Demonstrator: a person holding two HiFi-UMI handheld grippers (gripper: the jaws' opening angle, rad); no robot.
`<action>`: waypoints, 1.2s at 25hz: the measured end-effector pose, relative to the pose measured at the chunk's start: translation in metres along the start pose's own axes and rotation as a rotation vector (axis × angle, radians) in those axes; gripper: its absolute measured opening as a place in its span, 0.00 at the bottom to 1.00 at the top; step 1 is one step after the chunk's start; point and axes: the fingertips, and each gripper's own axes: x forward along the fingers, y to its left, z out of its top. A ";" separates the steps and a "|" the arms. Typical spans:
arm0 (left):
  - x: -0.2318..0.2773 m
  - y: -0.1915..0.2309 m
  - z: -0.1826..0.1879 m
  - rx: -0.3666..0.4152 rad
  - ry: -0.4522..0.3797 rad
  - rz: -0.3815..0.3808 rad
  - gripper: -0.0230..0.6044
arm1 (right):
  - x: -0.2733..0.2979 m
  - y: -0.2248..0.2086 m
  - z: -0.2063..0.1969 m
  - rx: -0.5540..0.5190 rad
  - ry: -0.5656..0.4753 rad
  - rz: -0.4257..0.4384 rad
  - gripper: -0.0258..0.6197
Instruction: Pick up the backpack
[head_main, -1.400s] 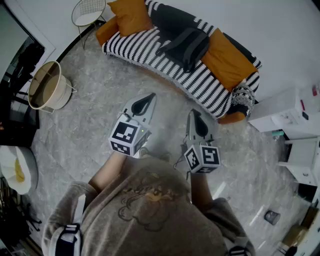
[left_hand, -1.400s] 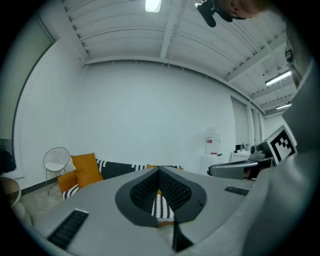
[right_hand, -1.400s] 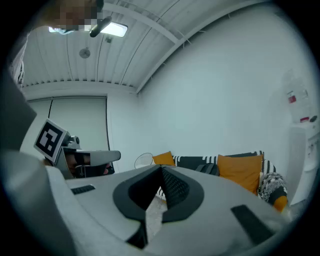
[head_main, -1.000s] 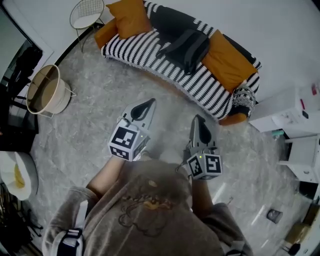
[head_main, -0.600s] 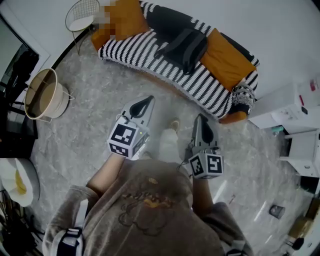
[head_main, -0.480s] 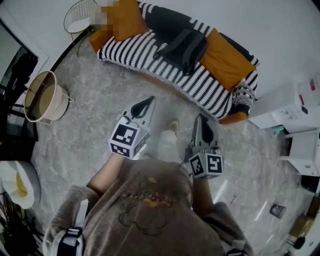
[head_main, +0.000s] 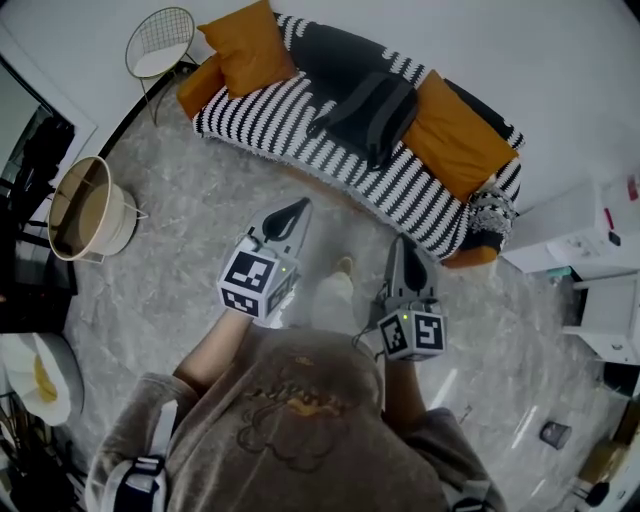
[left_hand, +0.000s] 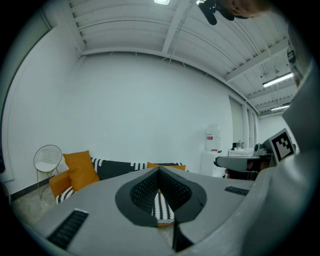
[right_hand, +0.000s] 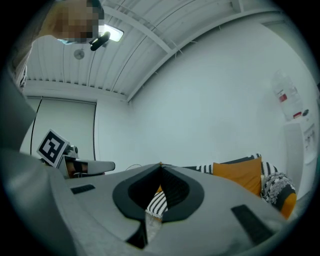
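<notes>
I seem to be working in a living-room corner set up inside a plain studio or lab hall. The home side is clear from the head view: a long sofa with a black-and-white striped cover (head_main: 290, 125), square orange cushions (head_main: 245, 45) on it, a white wire chair (head_main: 160, 40) by the wall, a round beige tub on a metal stand (head_main: 85, 205), and a grey marble-look floor (head_main: 180, 280). The hall side shows too: bare white walls, a ribbed white panel ceiling with beams (left_hand: 165, 35) and strip lights (left_hand: 277, 79), plain white cabinets (head_main: 575, 235) and a white water dispenser (left_hand: 212, 150).
</notes>
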 end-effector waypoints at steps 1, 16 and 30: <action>0.007 0.004 0.000 -0.001 0.003 0.000 0.04 | 0.008 -0.003 0.000 0.000 0.000 0.000 0.05; 0.141 0.051 0.046 -0.007 -0.002 0.004 0.04 | 0.133 -0.076 0.031 0.000 0.038 0.029 0.05; 0.265 0.068 0.086 0.005 -0.014 0.050 0.04 | 0.228 -0.164 0.064 -0.005 0.045 0.073 0.05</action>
